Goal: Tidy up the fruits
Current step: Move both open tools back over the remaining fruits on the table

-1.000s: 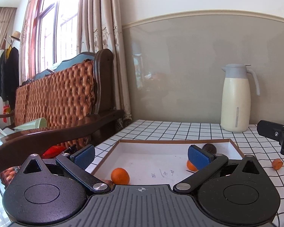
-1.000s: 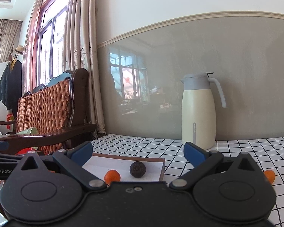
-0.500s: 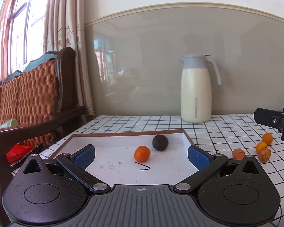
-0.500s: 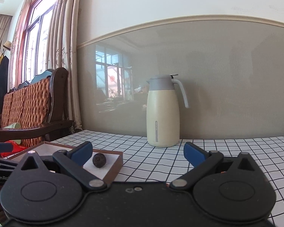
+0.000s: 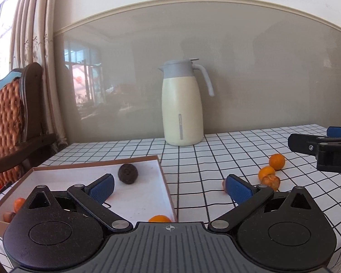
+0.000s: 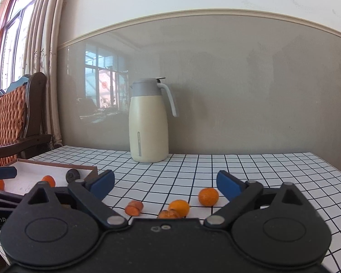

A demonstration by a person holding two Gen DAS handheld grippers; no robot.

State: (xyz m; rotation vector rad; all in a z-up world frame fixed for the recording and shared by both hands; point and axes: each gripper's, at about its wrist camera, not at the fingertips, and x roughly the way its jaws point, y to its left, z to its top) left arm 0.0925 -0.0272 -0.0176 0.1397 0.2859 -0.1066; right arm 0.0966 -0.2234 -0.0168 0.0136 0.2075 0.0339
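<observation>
From the left wrist camera, the left gripper is released, its two blue pads spread wide with nothing between them. Under and ahead of its left finger lies the shallow cardboard tray. Inside the tray, just beyond the left pad, sits a dark round fruit. A small orange fruit lies in the near right corner of the tray, close in front of the gripper body and partly hidden by it. At the tray's far left side there are an orange piece and a brownish one. To the right of the right pad, on the checked tablecloth, three small fruits lie close together: an orange one farthest, another orange one and a brownish wrinkled one touching it. The right gripper enters from the right edge above them. A cream thermos jug stands far ahead by the wall.

From the right wrist camera, the right gripper is also released and empty. Between its pads, on the cloth, lie a round orange fruit near the right pad, a second orange fruit, a darker piece just beside it at the gripper body, and a cut orange piece more to the left. The tray is to the left, beyond the left pad.
</observation>
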